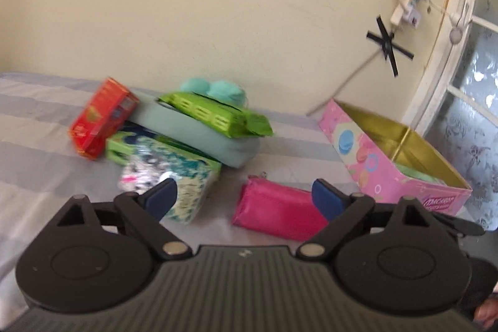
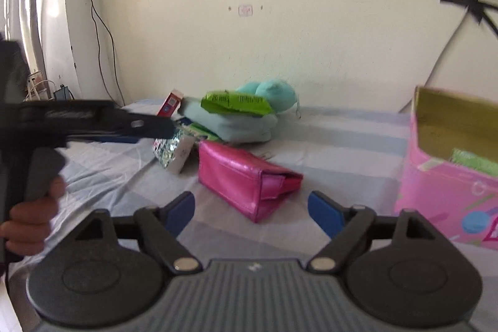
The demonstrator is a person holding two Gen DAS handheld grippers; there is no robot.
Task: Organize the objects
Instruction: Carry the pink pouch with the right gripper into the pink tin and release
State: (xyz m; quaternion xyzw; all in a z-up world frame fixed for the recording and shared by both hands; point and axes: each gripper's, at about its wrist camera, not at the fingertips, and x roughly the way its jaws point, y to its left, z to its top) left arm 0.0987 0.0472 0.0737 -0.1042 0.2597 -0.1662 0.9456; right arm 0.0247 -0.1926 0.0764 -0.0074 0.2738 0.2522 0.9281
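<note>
A shiny pink pouch [image 1: 277, 212] lies on the striped bed, just ahead of my open, empty left gripper [image 1: 244, 198]. In the right wrist view the pouch [image 2: 246, 176] lies just ahead of my open, empty right gripper [image 2: 250, 210]. Behind it is a pile: a red box [image 1: 101, 117], a patterned green tissue box [image 1: 165, 167], a pale teal pillow [image 1: 199, 136], a green packet [image 1: 218, 114] on top and a teal plush [image 1: 214, 89]. An open pink box [image 1: 389, 161] stands to the right with something green inside.
The striped bedsheet [image 1: 37, 151] ends at a cream wall [image 1: 218, 21] with taped cables and a power strip [image 1: 407, 2]. A window [image 1: 473, 101] is at the right. The left gripper's body, held by a hand, crosses the left of the right wrist view [image 2: 77, 120].
</note>
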